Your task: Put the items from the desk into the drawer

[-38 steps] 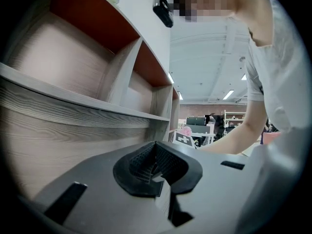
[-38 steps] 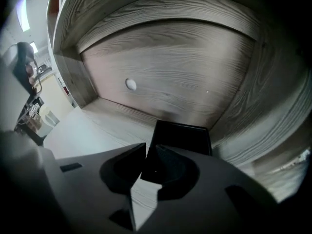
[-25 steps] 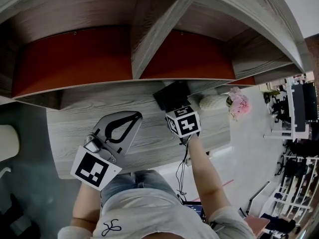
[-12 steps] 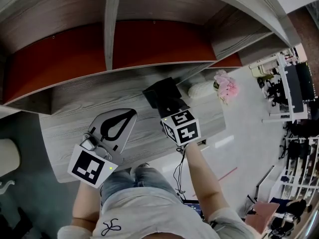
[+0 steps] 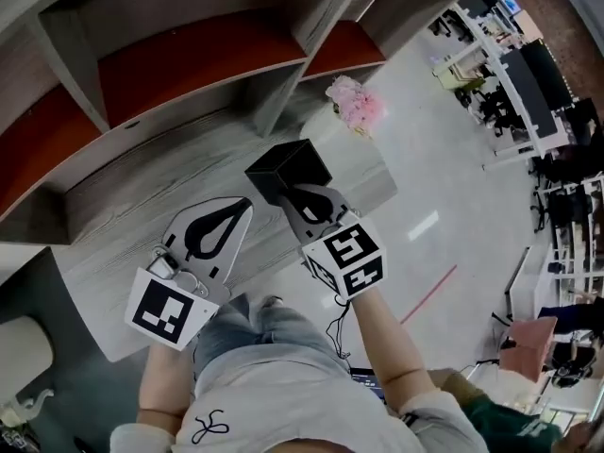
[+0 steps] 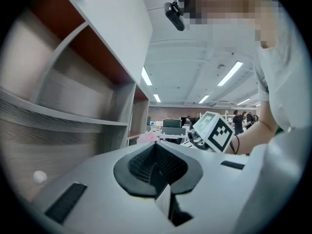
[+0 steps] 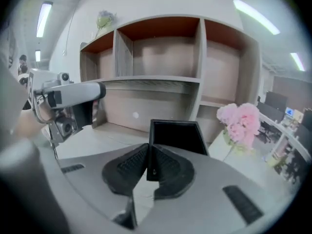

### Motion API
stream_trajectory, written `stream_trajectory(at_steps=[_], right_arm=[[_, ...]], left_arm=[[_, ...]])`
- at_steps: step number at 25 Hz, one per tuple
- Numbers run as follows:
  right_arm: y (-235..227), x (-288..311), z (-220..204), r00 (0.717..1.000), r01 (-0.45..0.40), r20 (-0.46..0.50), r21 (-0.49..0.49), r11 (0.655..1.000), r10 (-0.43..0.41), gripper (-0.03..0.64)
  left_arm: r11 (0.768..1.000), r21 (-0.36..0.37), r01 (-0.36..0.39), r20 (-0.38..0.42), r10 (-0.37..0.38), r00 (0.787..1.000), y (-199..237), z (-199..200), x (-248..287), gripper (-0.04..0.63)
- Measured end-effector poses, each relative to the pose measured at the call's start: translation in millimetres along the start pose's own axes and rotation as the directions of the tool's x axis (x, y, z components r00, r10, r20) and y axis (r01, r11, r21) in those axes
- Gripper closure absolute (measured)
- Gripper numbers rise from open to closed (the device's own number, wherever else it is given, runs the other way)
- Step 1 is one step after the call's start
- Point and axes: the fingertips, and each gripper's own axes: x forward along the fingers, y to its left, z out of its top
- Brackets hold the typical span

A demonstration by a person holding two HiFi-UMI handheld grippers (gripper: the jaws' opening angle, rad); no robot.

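Observation:
My right gripper (image 5: 300,199) is shut on the near wall of an open black box (image 5: 286,170), over the right end of the grey wood desk (image 5: 113,229). The right gripper view shows the jaws (image 7: 148,162) pinching that wall, with the box's hollow (image 7: 175,136) just beyond. I cannot tell whether the box touches the desk. My left gripper (image 5: 229,215) hovers over the desk to the left, shut with nothing between its jaws (image 6: 157,162). No drawer is in view.
Pink flowers (image 5: 352,102) stand at the desk's far right corner, close behind the box (image 7: 239,123). A shelf unit with red-brown back panels (image 5: 189,59) rises behind the desk. Office floor and furniture (image 5: 510,74) lie to the right.
The head view has swung to the right. The right gripper and the black box have moved away from the shelf toward the desk's front right. The left gripper has hardly moved.

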Motion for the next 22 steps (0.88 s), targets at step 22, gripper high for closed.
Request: stream_trajectory(at_steps=[22], right_arm=[[-47,-204,-84,0.962,0.190,0.170,0.144,0.971,-0.214,0.580]], left_arm=[[0.960,0.077,0.268,-0.039,-0.266,0.963,-210,-7,78,0.584]])
